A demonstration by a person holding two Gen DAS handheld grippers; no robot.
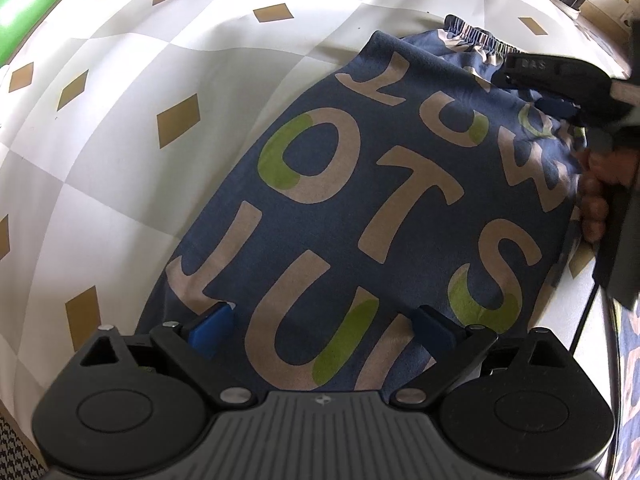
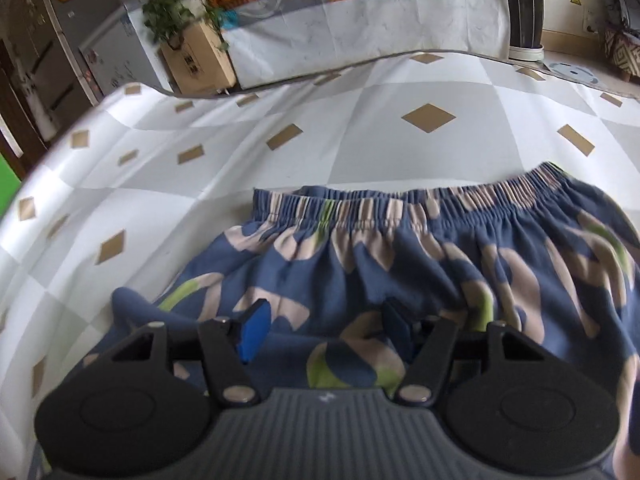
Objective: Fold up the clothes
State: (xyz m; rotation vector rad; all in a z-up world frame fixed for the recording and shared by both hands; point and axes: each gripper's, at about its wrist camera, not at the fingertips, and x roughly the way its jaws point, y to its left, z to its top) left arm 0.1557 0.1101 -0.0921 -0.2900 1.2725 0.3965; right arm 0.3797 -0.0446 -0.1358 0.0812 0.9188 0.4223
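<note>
Blue trousers [image 1: 360, 208] printed with big beige and green letters lie folded flat on the chequered tablecloth [image 1: 120, 80]. My left gripper [image 1: 324, 310] hovers over their near end, jaws wide open, nothing between the blue pads. The gathered elastic waistband [image 2: 420, 204] lies at the far end. My right gripper [image 2: 326, 320] is low over the rumpled fabric just below the waistband, jaws apart with cloth lying between the fingers. In the left wrist view the right gripper [image 1: 536, 88] comes in from the upper right, with the hand [image 1: 596, 200] that holds it.
Beyond the tablecloth's far edge [image 2: 280, 80] stand a covered side table [image 2: 360, 20] with fruit, a cardboard box [image 2: 200, 60] with a plant, and a fridge [image 2: 80, 32]. A striped vase [image 2: 526, 4] stands at the back right. More patterned fabric [image 1: 630, 360] shows at the right.
</note>
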